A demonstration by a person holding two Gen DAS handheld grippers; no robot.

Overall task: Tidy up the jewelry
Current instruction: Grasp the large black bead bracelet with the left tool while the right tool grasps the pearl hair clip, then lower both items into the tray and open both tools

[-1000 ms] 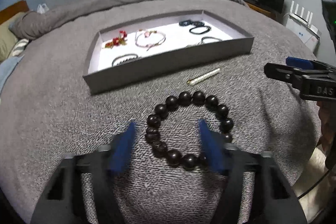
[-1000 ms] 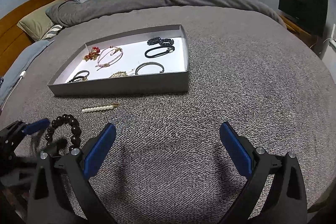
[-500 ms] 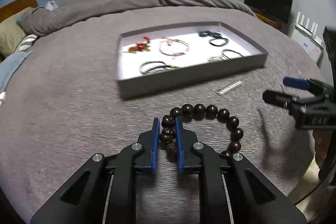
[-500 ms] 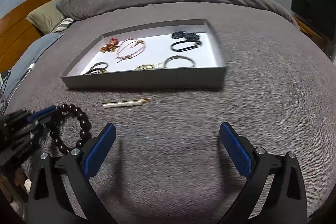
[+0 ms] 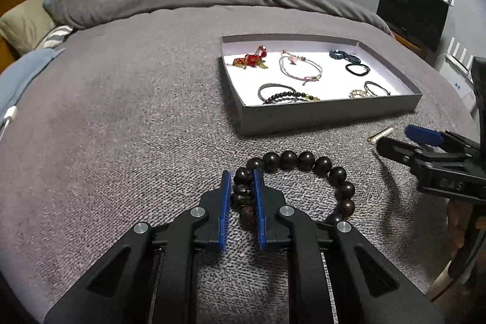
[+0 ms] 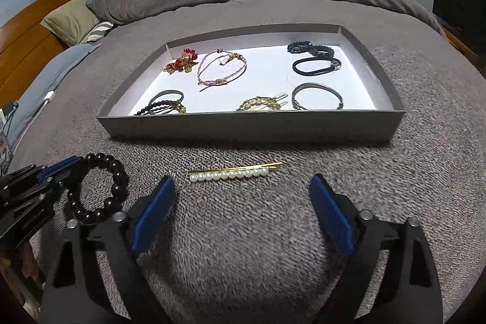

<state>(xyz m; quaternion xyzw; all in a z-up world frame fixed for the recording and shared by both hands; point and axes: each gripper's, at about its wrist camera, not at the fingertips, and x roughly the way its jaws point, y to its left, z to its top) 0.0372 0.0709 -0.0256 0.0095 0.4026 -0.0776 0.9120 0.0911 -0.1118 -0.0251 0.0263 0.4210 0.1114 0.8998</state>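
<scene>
Both wrist views look down at a slant across the grey bedspread toward the jewelry tray. The left view sits left of the tray, further back; the right view faces its front wall squarely, nearer. Both share tray, dark bead bracelet, pearl hair clip

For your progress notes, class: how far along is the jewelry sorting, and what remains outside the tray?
Done: several bracelets, hair ties and clips lie in the grey tray. In hand: the left gripper is clamped on the dark bead bracelet. Left: the pearl hair clip lies on the blanket before the open right gripper, whose jaws have just been closing.
</scene>
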